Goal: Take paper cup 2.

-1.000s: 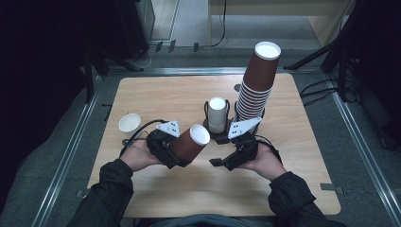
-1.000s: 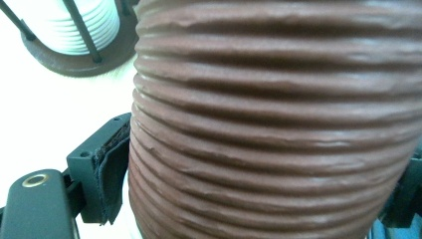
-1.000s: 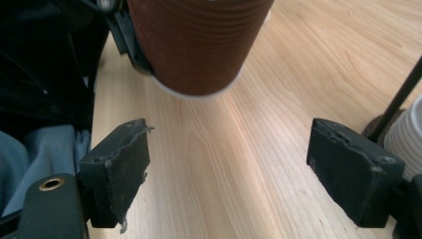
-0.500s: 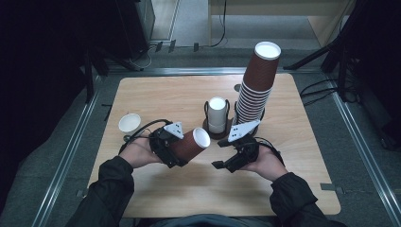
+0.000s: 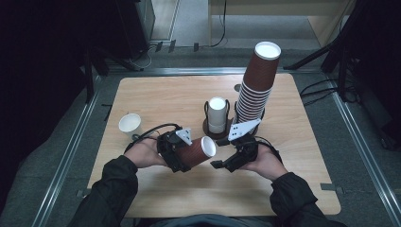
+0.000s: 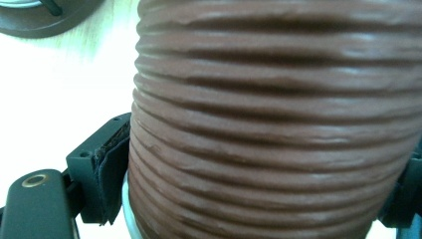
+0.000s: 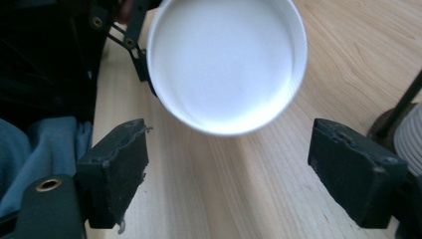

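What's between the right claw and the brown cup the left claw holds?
Nothing: in the right gripper view, bare wooden table shows between the open right claw and the brown cup, whose white mouth faces it.

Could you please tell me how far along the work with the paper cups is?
Done: one brown cup is off the tall stack. In hand: the left gripper clamps it sideways, its mouth facing the open right gripper. Left: passing it over or setting it down.
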`<state>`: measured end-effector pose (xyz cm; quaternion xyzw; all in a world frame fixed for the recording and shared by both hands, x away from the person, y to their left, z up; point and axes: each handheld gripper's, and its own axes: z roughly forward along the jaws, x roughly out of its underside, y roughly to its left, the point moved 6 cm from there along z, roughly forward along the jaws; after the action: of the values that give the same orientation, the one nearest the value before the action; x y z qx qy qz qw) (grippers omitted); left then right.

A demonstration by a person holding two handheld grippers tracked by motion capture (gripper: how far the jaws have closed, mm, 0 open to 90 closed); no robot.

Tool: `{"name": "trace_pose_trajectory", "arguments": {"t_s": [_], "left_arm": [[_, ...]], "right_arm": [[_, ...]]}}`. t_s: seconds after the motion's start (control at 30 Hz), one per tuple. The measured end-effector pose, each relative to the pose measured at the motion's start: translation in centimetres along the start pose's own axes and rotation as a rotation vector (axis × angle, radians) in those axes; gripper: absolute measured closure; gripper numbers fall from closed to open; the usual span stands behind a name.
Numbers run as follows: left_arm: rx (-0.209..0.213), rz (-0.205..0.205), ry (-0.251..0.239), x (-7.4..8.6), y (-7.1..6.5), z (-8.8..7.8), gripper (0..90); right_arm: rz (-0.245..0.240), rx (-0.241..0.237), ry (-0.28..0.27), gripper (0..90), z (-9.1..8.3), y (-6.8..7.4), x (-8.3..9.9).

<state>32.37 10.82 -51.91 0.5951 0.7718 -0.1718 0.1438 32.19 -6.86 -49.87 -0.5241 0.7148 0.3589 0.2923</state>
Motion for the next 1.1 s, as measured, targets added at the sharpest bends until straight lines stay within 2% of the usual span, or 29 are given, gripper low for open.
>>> {"name": "trace_pose_trajectory", "arguments": {"t_s": [0.17, 0.33, 0.63, 0.7, 0.77, 0.9, 1.03, 1.1], "left_arm": [[0.014, 0.016, 0.013, -0.2, -0.3, 0.3, 10.2], [0.032, 0.033, 0.028, -0.5, -0.9, 0.9, 10.1], [0.056, 0.067, 0.044, -1.1, -1.8, 1.7, 10.0], [0.054, 0.066, 0.038, -1.2, -1.9, 1.8, 10.0], [0.052, 0.064, 0.043, -1.1, -1.8, 1.8, 10.0], [0.056, 0.061, 0.043, -1.1, -1.8, 1.7, 9.7], [0.072, 0.045, 0.046, -1.1, -2.0, 1.6, 8.1], [0.068, 0.049, 0.03, -1.1, -2.0, 1.6, 6.1]], "right_arm": [[0.004, -0.022, -0.008, 13.8, 0.2, 0.4, -0.5], [-0.014, -0.034, 0.009, 13.6, 0.7, 0.6, -1.1], [-0.042, -0.053, 0.074, 13.8, 2.0, 1.2, -1.3], [-0.05, -0.056, 0.081, 15.7, 2.1, 1.3, -1.2], [-0.066, -0.065, 0.086, 21.4, 2.1, 1.4, -1.2], [-0.082, -0.057, 0.092, 22.3, 2.1, 1.4, -1.2], [-0.064, -0.077, 0.089, 22.4, 2.0, 1.6, -1.3], [-0.08, -0.073, 0.084, 22.3, 1.9, 1.6, -1.4]]}}
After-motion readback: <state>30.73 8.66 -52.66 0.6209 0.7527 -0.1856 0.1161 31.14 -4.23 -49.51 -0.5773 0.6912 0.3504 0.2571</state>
